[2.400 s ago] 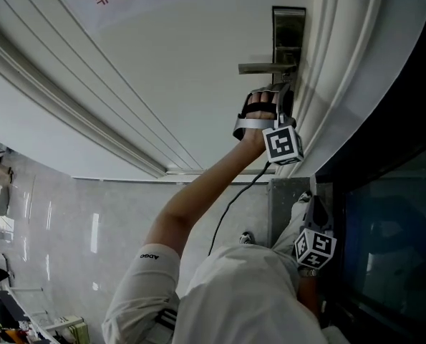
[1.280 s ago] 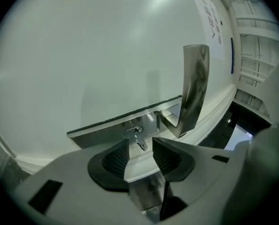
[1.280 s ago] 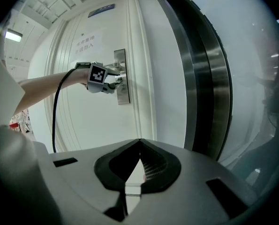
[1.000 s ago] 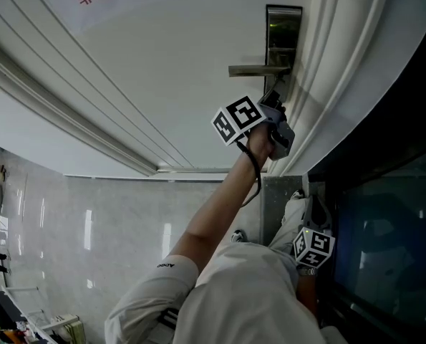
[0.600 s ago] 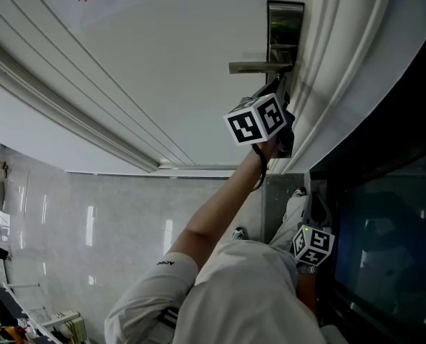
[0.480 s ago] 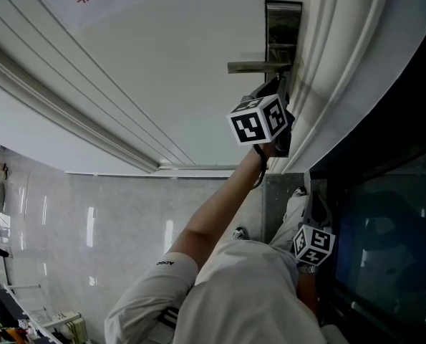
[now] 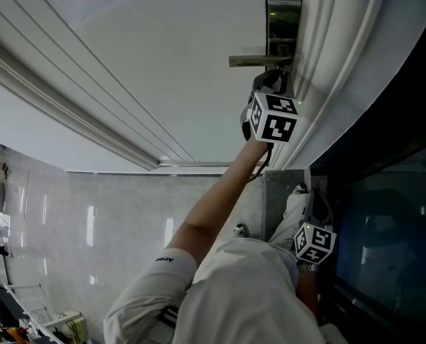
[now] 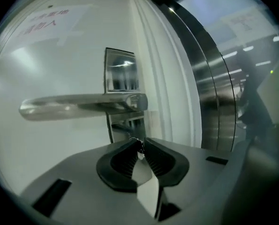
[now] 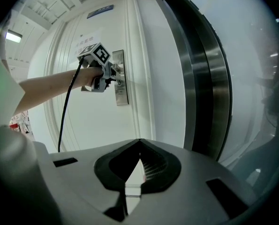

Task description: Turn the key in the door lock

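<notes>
A steel lock plate (image 7: 283,26) with a lever handle (image 7: 259,60) is fixed near the edge of the white door (image 7: 162,70). My left gripper (image 7: 276,76) is pressed up to the plate just below the handle. In the left gripper view its pads are shut on a small metal key (image 8: 139,153), under the handle (image 8: 83,104) and in front of the plate (image 8: 122,76). The keyhole itself is hidden behind the jaws. My right gripper (image 9: 139,143) hangs low and back from the door, shut and empty; its marker cube (image 7: 314,244) shows in the head view.
A moulded white door frame (image 7: 341,63) runs beside the lock, with a dark glass panel (image 7: 391,228) past it. The left gripper's black cable (image 9: 66,111) hangs below the forearm. A grey tiled floor (image 7: 69,221) lies below.
The left gripper has rolled about its own axis at the lock: its marker cube swung from the left of the hand to the right. The right gripper has not moved.
</notes>
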Action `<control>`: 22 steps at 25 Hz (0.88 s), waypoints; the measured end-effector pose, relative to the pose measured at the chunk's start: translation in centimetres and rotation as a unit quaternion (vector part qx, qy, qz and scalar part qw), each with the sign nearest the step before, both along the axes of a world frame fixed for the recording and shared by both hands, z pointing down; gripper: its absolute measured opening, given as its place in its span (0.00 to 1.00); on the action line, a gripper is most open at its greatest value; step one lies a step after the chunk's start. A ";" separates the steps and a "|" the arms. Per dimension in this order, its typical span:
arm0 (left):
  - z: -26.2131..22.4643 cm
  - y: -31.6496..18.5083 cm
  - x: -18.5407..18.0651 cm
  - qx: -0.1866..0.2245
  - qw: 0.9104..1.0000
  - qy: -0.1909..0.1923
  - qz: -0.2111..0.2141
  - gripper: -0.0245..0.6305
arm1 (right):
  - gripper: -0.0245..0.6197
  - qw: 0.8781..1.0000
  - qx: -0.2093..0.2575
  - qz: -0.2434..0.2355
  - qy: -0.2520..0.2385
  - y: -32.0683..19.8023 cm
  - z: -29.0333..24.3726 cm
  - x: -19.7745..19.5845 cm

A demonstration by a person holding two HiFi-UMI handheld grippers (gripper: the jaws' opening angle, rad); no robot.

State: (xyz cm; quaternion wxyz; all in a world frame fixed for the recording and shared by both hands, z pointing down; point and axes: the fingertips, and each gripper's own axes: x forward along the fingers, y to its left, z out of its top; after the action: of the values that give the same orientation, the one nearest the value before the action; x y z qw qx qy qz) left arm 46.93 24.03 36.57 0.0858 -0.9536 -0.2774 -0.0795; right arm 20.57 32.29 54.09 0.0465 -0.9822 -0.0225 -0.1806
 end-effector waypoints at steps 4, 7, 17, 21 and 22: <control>0.1 0.4 -0.4 0.126 0.991 0.050 0.001 0.11 | 0.04 1.000 0.002 0.003 -0.001 -0.2 0.2 -0.6; 0.2 0.7 -0.5 0.202 0.976 0.083 0.003 0.11 | 0.04 1.000 0.004 0.005 -0.002 -0.5 0.3 -1.0; 0.7 1.3 -1.0 0.359 0.921 0.147 0.038 0.11 | 0.04 1.000 0.003 0.007 -0.004 -1.2 0.4 -2.3; 0.8 1.5 -1.3 0.402 0.900 0.165 0.043 0.11 | 0.04 1.000 0.003 0.008 -0.002 -1.4 0.3 -2.7; 0.9 1.4 -1.3 0.412 0.894 0.168 0.047 0.11 | 0.04 1.000 0.003 0.008 -0.002 -1.5 0.3 -2.7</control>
State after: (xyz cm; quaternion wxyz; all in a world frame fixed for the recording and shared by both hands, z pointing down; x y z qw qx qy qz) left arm 45.64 25.47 37.42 0.5199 -0.8179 -0.2455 -0.0210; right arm 17.87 30.84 54.40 0.0508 -0.9814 -0.0302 -0.1826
